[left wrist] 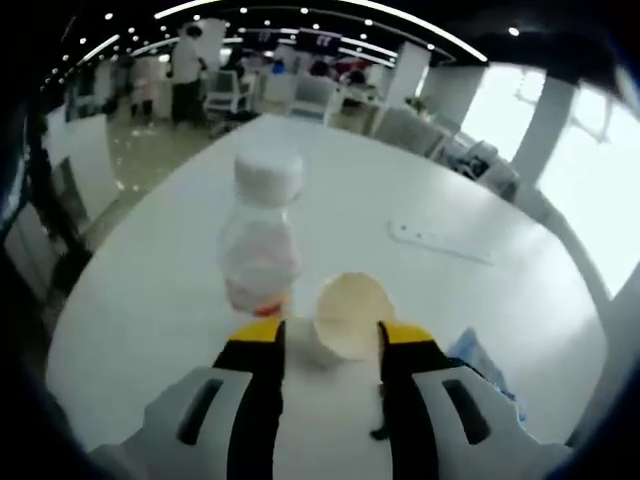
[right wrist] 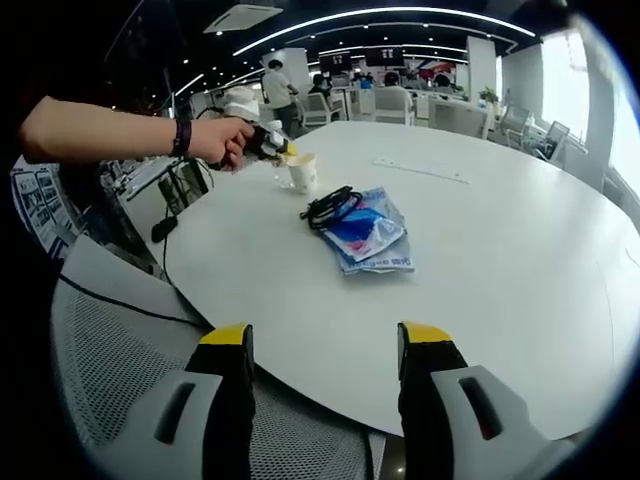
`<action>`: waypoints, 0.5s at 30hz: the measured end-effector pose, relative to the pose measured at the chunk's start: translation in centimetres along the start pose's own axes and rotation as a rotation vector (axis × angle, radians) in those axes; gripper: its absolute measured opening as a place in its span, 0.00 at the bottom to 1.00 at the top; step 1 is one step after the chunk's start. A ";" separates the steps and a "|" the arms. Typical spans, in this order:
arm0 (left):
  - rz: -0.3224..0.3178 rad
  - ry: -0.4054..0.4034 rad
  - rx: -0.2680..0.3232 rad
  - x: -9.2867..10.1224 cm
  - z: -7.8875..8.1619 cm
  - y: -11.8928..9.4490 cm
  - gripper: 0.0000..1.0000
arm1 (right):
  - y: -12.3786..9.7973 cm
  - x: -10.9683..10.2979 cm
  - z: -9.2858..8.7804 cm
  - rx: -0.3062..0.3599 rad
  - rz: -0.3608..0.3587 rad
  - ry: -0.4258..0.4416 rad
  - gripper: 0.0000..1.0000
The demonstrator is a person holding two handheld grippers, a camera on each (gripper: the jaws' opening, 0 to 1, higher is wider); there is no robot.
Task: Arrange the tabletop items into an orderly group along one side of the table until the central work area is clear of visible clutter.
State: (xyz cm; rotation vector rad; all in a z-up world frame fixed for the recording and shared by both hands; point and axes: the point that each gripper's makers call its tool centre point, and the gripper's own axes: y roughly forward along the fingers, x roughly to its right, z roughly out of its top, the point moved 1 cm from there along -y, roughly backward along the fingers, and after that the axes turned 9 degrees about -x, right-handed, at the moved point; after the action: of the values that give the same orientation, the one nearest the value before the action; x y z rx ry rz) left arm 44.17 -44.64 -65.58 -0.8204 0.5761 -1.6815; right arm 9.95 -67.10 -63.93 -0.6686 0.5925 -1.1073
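We hold the left gripper (left wrist: 332, 345) with its jaws around the paper cup (left wrist: 347, 317) beside the bottle (left wrist: 262, 235); whether they pinch it, we cannot tell. Our right gripper (right wrist: 325, 345) gapes empty, well short of the blue packet (right wrist: 368, 236).

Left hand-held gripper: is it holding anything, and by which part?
The left hand-held gripper has the paper cup between its jaws, flanking its sides below the rim; whether they actually clamp it cannot be told. The right hand-held gripper is open and empty.

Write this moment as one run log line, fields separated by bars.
left gripper: around cup, beside bottle | right gripper: open, empty | packet, cable: mid-table
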 end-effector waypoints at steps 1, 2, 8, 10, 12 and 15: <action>-0.006 0.009 0.000 0.0 -0.1 -0.2 0.39 | 0.0 0.0 0.0 0.002 0.002 0.001 0.57; -0.020 0.022 -0.007 0.2 -0.3 -0.6 0.40 | 0.0 -0.1 0.1 0.004 0.001 -0.001 0.57; -0.040 0.050 -0.044 -0.4 -1.9 -2.3 0.52 | 0.0 -0.3 0.0 0.009 0.009 -0.011 0.58; -0.051 0.062 -0.057 -0.5 -2.6 -2.9 0.54 | 0.0 -0.4 0.0 0.009 0.012 -0.018 0.58; -0.057 0.072 -0.072 -0.7 -3.3 -3.3 0.54 | 0.1 -0.5 0.0 0.009 0.012 -0.024 0.58; -0.060 0.079 -0.083 -1.1 -4.4 -4.2 0.56 | 0.0 -0.6 0.0 0.012 0.013 -0.027 0.58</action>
State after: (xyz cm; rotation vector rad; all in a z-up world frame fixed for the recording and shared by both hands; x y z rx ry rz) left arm 38.32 -42.62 -65.53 -0.8415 0.6853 -1.7606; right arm 9.80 -66.50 -63.88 -0.6680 0.5660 -1.0875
